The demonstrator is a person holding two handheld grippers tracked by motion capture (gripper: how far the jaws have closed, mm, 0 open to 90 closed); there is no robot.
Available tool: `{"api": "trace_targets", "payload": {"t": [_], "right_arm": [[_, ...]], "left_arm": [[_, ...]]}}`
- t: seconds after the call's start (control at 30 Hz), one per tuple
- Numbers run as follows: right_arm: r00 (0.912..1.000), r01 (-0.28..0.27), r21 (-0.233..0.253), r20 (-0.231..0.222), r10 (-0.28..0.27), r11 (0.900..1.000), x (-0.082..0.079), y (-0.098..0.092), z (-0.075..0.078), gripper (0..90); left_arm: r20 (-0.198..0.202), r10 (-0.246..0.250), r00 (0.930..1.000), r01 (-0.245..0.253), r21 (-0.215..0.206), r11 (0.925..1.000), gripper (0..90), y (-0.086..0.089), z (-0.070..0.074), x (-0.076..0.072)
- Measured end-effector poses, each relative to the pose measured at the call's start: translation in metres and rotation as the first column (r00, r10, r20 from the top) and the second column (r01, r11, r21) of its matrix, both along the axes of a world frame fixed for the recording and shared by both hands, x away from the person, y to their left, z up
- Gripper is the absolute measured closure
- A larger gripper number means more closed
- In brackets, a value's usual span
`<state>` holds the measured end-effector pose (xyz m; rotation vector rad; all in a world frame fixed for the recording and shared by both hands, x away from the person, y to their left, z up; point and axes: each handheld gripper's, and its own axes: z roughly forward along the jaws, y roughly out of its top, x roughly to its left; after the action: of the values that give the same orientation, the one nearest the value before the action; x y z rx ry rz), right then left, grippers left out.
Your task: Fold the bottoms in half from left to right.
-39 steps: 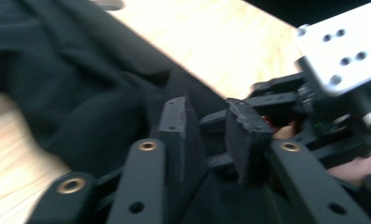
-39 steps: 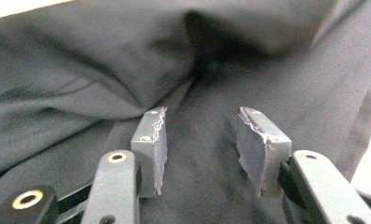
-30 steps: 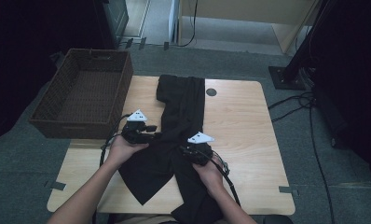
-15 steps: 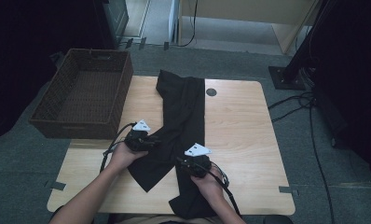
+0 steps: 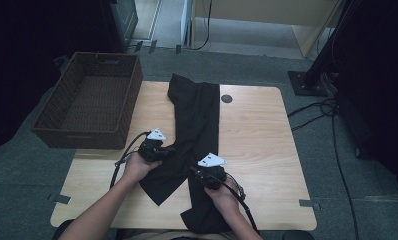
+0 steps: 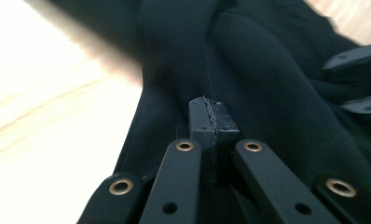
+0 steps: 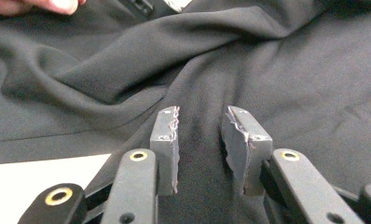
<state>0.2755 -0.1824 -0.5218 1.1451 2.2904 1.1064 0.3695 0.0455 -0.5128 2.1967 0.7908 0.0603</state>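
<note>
Black trousers (image 5: 197, 125) lie lengthwise down the middle of the tabletop (image 5: 262, 140), waist end far, legs near me and split into a V; cloth is plain matte black, rumpled with soft folds by my hands. One leg runs near-left, the other hangs over the near edge. My left hand-held gripper (image 5: 154, 148) sits at the left edge of the trousers, jaws pressed together with a fold of the black cloth between them, as the left gripper view (image 6: 210, 122) shows. My right hand-held gripper (image 5: 210, 171) rests on the right leg, jaws parted, cloth lying under the gap, not pinched (image 7: 200, 140). Brown wicker basket (image 5: 89, 100) sits at far left, overhanging the tabletop's corner, nothing inside. Small dark round grommet (image 5: 226, 98) just right of the waist.
</note>
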Motion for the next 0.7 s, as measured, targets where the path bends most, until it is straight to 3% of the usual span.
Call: {"api": "trace_targets", "payload": {"t": [0.1,0.2,0.37,0.47,0.7], "right_arm": [[1.0000,0.000,0.001,-0.001,0.000,1.000,0.000,0.000,0.000,65.4],[1.0000,0.000,0.000,0.000,0.000,1.000,0.000,0.000,0.000,65.4],[1.0000,-0.001,0.000,0.002,0.001,1.000,0.000,0.000,0.000,65.5],[1.0000,-0.001,0.001,0.002,0.001,1.000,0.000,0.000,0.000,65.5],[1.0000,-0.001,-0.001,-0.001,0.001,1.000,-0.001,0.000,0.000,65.5]], "left_arm": [[-0.004,-0.037,0.9993,0.037,-0.056,0.9977,90.0,-0.011,0.006,-0.004],[0.019,-0.044,0.9988,0.045,-0.074,0.9962,90.0,-0.015,0.016,-0.001],[0.042,0.008,0.9991,-0.004,-0.097,0.9953,85.9,-0.011,0.031,0.013],[0.049,0.045,0.9978,-0.041,-0.078,0.9961,81.0,-0.010,0.032,0.027],[0.077,0.072,0.9944,-0.071,-0.018,0.9973,81.2,-0.023,0.024,0.064]]}}
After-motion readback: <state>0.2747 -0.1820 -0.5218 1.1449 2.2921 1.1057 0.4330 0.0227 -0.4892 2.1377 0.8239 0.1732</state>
